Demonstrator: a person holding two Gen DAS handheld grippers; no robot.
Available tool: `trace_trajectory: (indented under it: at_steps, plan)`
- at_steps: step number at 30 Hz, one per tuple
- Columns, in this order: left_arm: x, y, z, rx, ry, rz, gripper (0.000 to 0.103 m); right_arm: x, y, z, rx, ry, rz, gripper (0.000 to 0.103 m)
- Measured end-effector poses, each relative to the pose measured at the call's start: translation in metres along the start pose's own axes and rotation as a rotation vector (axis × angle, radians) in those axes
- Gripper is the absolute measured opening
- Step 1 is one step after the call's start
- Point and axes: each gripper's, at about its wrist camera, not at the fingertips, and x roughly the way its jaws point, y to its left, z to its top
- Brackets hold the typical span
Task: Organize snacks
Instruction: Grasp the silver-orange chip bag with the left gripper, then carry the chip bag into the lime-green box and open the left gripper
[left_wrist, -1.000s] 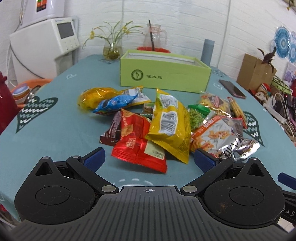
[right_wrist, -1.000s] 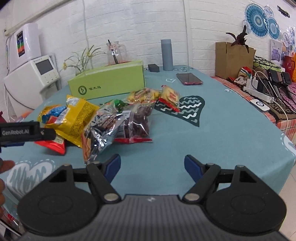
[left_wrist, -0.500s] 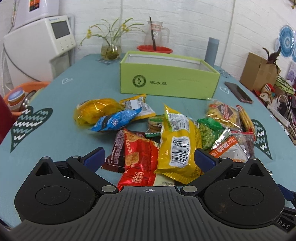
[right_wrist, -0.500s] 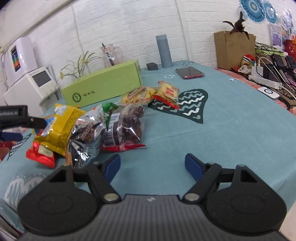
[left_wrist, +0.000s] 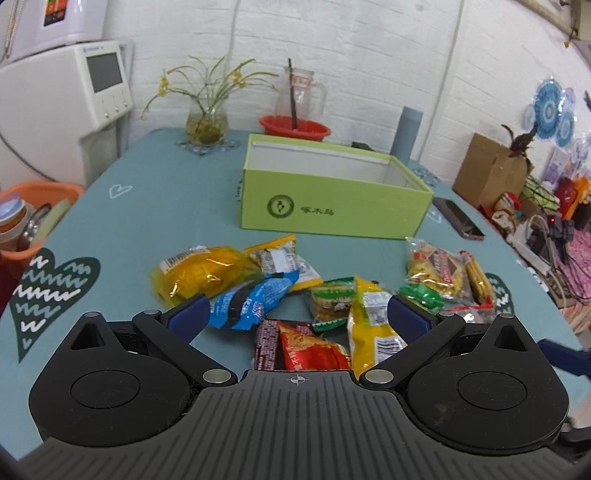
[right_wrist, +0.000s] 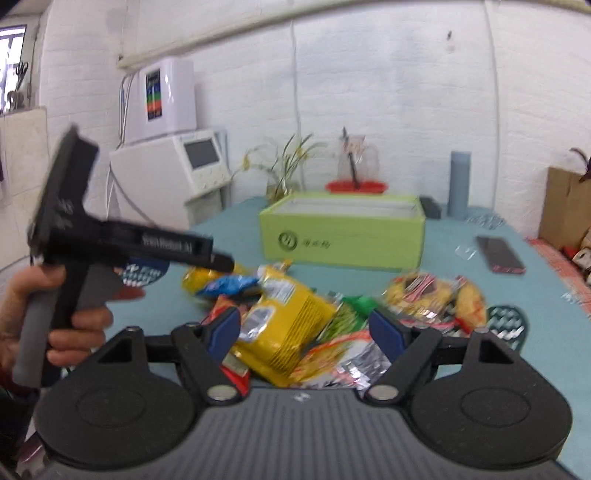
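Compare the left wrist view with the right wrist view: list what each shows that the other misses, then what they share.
Only the left wrist view shows the orange bucket beside the table, and the left gripper seen from behind, jaws open over the snack pile.

Only the right wrist view shows the person's hand holding the left gripper's handle, and the right gripper, jaws open.

Both show the open green box, blue snack packet, phone and grey cylinder.

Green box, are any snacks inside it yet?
Not yet, as far as the pictures show. The green box looks empty where its inside shows. Both the left gripper and right gripper are open, holding nothing. The snack packets all lie on the table, waiting.
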Motion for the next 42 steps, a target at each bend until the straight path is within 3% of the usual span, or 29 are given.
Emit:
trace_trajectory:
  at_steps: [3,7,8,12,16,18,19,20,21,24,27,30,32,37,40,42]
  plan:
    - [-0.011,-0.011,-0.01,0.007,0.044,-0.184,0.091,0.008,-0.008,-0.018,0.001,0.085,-0.064,0.082]
    - [-0.01,-0.041,-0.025,-0.017,0.188,-0.409,0.085,0.004,-0.027,-0.032,0.054,0.133,-0.05,0.082]
    - [-0.008,-0.049,-0.029,-0.021,0.212,-0.427,0.085,0.002,-0.027,-0.034,0.049,0.132,-0.036,0.082]
    - [0.014,-0.061,-0.041,-0.072,0.305,-0.356,0.084,0.006,-0.026,-0.036,-0.029,0.135,0.019,0.082]
    - [0.045,-0.054,-0.045,-0.233,0.381,-0.398,0.083,0.026,-0.028,-0.035,-0.114,0.125,0.04,0.082]
    - [0.059,-0.056,-0.045,-0.263,0.406,-0.403,0.083,0.037,-0.033,-0.034,-0.106,0.125,0.065,0.082]
    - [0.065,-0.059,-0.046,-0.27,0.428,-0.401,0.078,0.041,-0.036,-0.034,-0.092,0.123,0.095,0.076]
    - [0.069,-0.06,-0.048,-0.264,0.445,-0.404,0.06,0.044,-0.037,-0.035,-0.085,0.123,0.109,0.072]
    - [0.071,-0.061,-0.049,-0.257,0.455,-0.421,0.058,0.044,-0.039,-0.036,-0.074,0.123,0.111,0.072]
    - [0.055,-0.067,-0.051,-0.19,0.433,-0.449,0.045,0.026,-0.045,-0.038,-0.017,0.104,0.129,0.069]
    - [0.042,-0.082,-0.04,-0.114,0.407,-0.494,0.045,0.006,-0.049,-0.026,0.011,0.061,0.123,0.072]
    - [0.035,-0.095,-0.01,-0.043,0.312,-0.538,0.045,0.004,-0.053,0.004,-0.018,-0.024,0.096,0.076]
    - [0.038,-0.095,0.016,-0.017,0.247,-0.527,0.045,0.017,-0.055,0.029,-0.06,-0.075,0.081,0.076]
    - [0.075,-0.079,0.095,0.043,0.092,-0.409,0.045,0.094,-0.058,0.108,-0.175,-0.151,0.119,0.076]
    - [0.116,-0.056,0.143,0.048,0.065,-0.325,0.044,0.161,-0.059,0.154,-0.216,-0.146,0.142,0.076]
    - [0.148,-0.036,0.169,0.042,0.082,-0.278,0.043,0.206,-0.069,0.177,-0.172,-0.099,0.195,0.078]
